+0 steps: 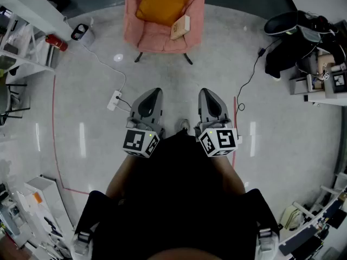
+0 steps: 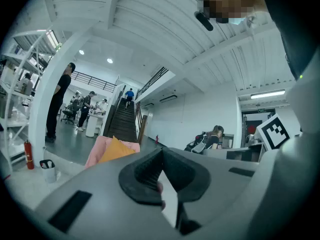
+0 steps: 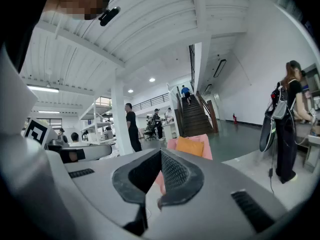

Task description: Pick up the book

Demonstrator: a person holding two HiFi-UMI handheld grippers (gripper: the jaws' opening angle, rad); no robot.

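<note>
I hold both tools close in front of me, in the lower middle of the head view, side by side and pointing roughly level toward the top of the frame. My left gripper [image 1: 153, 91] has its jaws drawn together at the tips with nothing between them, and my right gripper [image 1: 207, 91] is fully closed and just as empty.

The book [image 1: 180, 27] is well apart from both. It sits at the top centre of the head view on the seat of the pink armchair [image 1: 157, 43]. It is propped on edge against the chair's right arm, just beside the orange cushion [image 1: 162, 1].

As I judge it, the step in hand is the approach, and nothing of the pick-up is done yet. To do it well I should:

- walk up to the chair first, rather than reach from here;
- mind the white power strip [image 1: 114, 100] and its cable on the floor at centre left;
- use the right gripper, since the book lies on that side of the chair;
- open its jaws wide before I get there;
- dip the tool toward the seat and close across the book's thickness near the exposed upper edge.

The book leans, so a nudge could tip it flat or push it into the cushion. I would come in slowly and straight.
</note>
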